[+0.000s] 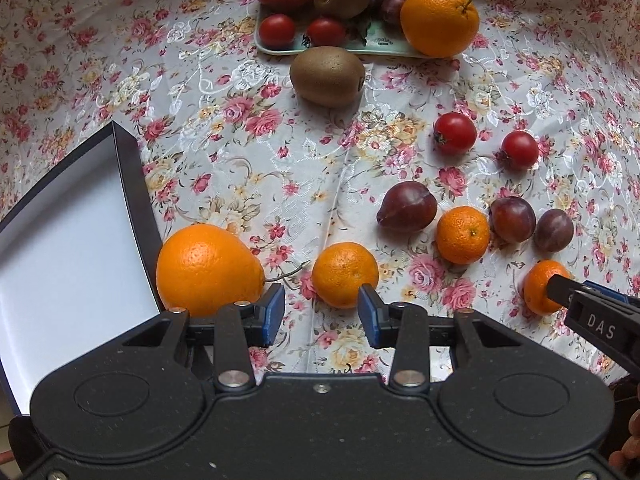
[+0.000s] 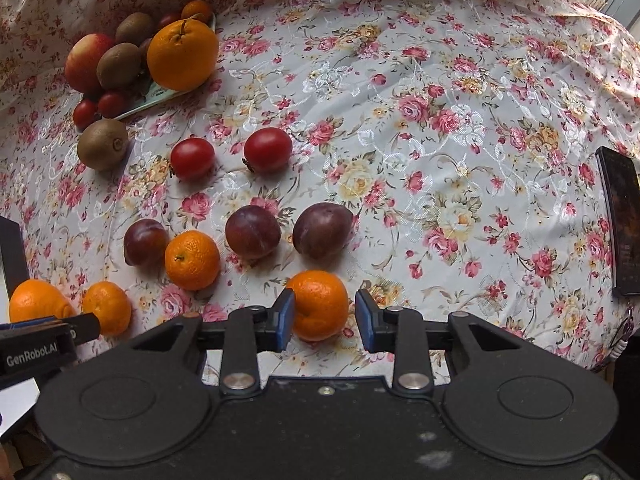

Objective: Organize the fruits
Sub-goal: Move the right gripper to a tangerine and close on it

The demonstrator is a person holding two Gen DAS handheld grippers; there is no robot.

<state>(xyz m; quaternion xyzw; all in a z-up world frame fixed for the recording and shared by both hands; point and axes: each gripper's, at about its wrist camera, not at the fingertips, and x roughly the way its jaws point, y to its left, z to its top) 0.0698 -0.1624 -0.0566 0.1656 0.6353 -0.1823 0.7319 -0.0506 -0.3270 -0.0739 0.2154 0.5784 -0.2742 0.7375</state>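
A mandarin (image 2: 320, 304) lies on the floral cloth between the fingers of my right gripper (image 2: 324, 316). The left pad touches it and a small gap shows at the right pad, so the gripper is open. The left wrist view shows this mandarin (image 1: 540, 286) at the far right with a right finger (image 1: 560, 284) against it. My left gripper (image 1: 322, 314) is open and holds nothing. Just ahead of it sits another mandarin (image 1: 345, 274), with a large orange (image 1: 208, 270) to its left. The white box (image 1: 60, 260) with a dark rim stands left of the orange.
Loose on the cloth are a kiwi (image 1: 327, 76), two tomatoes (image 1: 455, 133), three plums (image 1: 407, 207) and one more mandarin (image 1: 462, 234). A tray (image 1: 280, 49) at the back holds an apple, kiwis, an orange and small fruit. A dark phone (image 2: 618, 224) lies far right.
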